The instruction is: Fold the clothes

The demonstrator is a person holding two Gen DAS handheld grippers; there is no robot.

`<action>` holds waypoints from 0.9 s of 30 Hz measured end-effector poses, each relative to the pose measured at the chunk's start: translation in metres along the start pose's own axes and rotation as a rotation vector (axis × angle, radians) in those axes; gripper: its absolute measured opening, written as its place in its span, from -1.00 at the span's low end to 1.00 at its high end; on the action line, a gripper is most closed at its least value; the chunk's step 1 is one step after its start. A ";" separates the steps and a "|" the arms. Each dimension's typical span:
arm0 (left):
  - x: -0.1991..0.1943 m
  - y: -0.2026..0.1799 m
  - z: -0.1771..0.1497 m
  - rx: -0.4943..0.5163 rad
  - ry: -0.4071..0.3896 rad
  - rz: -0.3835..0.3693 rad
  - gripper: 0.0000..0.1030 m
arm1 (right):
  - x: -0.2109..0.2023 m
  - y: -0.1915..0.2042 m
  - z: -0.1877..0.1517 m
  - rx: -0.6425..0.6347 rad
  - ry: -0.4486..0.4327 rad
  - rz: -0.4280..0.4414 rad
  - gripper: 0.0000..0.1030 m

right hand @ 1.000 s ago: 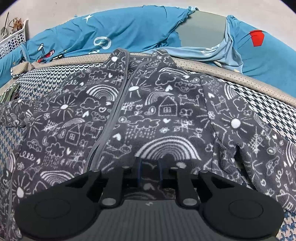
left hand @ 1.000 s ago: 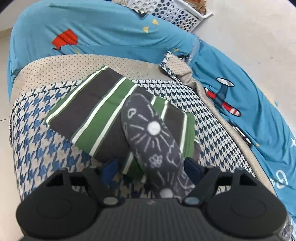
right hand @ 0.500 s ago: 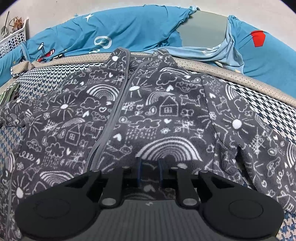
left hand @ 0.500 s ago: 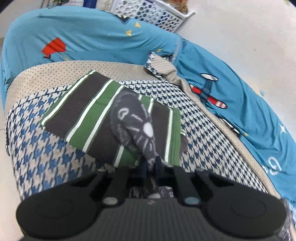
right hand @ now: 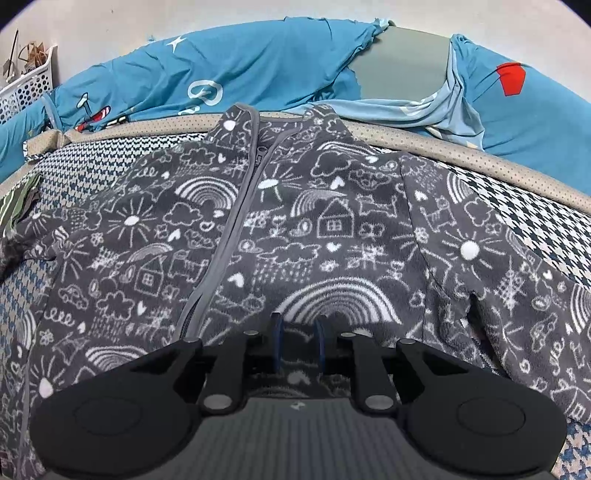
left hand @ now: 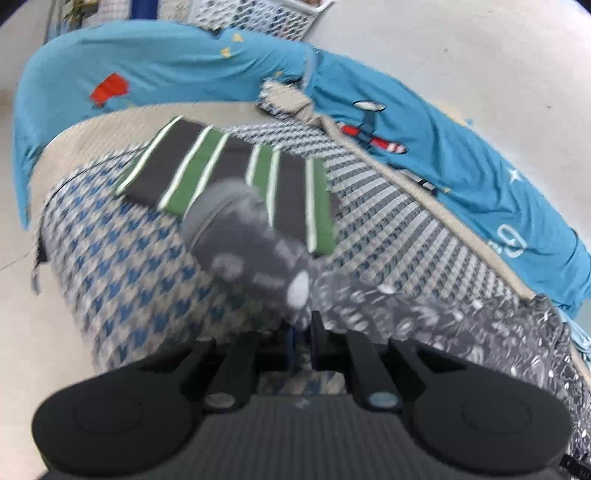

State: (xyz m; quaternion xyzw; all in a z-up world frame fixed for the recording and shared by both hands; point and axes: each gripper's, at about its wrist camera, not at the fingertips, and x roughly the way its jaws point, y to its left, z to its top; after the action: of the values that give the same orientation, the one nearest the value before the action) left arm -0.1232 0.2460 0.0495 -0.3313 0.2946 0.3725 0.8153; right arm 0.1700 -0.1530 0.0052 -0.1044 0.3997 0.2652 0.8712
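Left wrist view, blurred: the left hand-held gripper point(left hand: 303, 332) has its fingers pressed together on the sleeve point(left hand: 251, 240) of the grey doodle-print fleece jacket point(right hand: 295, 240), the cuffed end of the sleeve standing out beyond the fingertips and overlapping the near edge of a folded green-and-dark striped garment point(left hand: 229, 170). The striped garment lies flat on a blue-and-cream houndstooth blanket point(left hand: 122, 258), whose beige dotted border point(left hand: 110, 129) runs behind it; beyond that lies a bright blue sheet point(left hand: 166, 66) printed with aeroplanes, and a white perforated basket point(left hand: 258, 18) stands on the pale floor point(left hand: 461, 55) at the top of the frame. Right wrist view, sharp: the jacket is spread front-up on the houndstooth blanket, zip point(right hand: 236, 229) closed and running from the collar toward the lower left, one sleeve extending to the right edge and the other toward the left edge. The right hand-held gripper point(right hand: 298, 347) rests at the jacket's lower hem with its blue-padded fingers narrowly parted and fleece bunched between them; whether the pads actually pinch the fabric cannot be told. A grey cushion point(right hand: 399, 66) shows through a gap in the blue sheet behind the collar.
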 end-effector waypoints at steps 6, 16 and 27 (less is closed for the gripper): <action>-0.006 0.025 -0.016 -0.053 0.072 0.061 -0.84 | -0.010 0.006 0.004 0.004 -0.054 0.057 -0.66; -0.010 0.040 0.012 -0.075 -0.083 0.146 -0.72 | -0.014 0.041 0.005 -0.030 -0.073 0.161 -0.66; -0.005 0.065 0.040 -0.193 -0.107 0.155 -0.60 | -0.023 0.093 0.005 -0.110 -0.118 0.330 -0.66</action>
State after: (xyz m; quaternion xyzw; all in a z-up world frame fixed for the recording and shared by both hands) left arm -0.1691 0.3073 0.0571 -0.3641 0.2382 0.4783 0.7628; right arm 0.1104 -0.0821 0.0289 -0.0693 0.3443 0.4318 0.8308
